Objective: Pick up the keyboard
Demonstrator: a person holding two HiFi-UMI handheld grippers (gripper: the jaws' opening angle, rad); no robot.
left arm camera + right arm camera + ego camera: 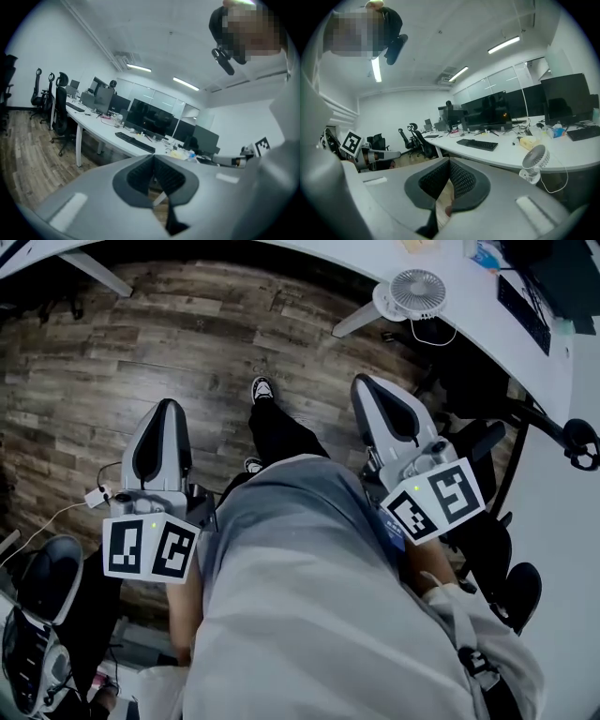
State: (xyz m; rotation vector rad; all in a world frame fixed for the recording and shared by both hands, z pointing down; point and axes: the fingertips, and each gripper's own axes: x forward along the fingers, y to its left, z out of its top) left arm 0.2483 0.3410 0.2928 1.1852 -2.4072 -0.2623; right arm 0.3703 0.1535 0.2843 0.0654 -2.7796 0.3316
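You hold both tools close to your body at about waist height, one on each side of your legs, both pointing forward and a little downward over the wood floor (pixel 187 334). The left hand-held gripper (pixel 167 409) sits at your left hip with its marker cube facing up toward you. Its own view shows the jaws pressed together with nothing between them. The right hand-held gripper (pixel 366 385) is angled slightly toward the white desk (pixel 366 257), its tip near the small fan (pixel 412 292) at the desk's edge. Its jaws are likewise closed and empty. The keyboard (pixel 522 313) lies flat on the desk beyond the fan, well apart from both tools and untouched. The gripper views show dark monitors lined up along the desk.
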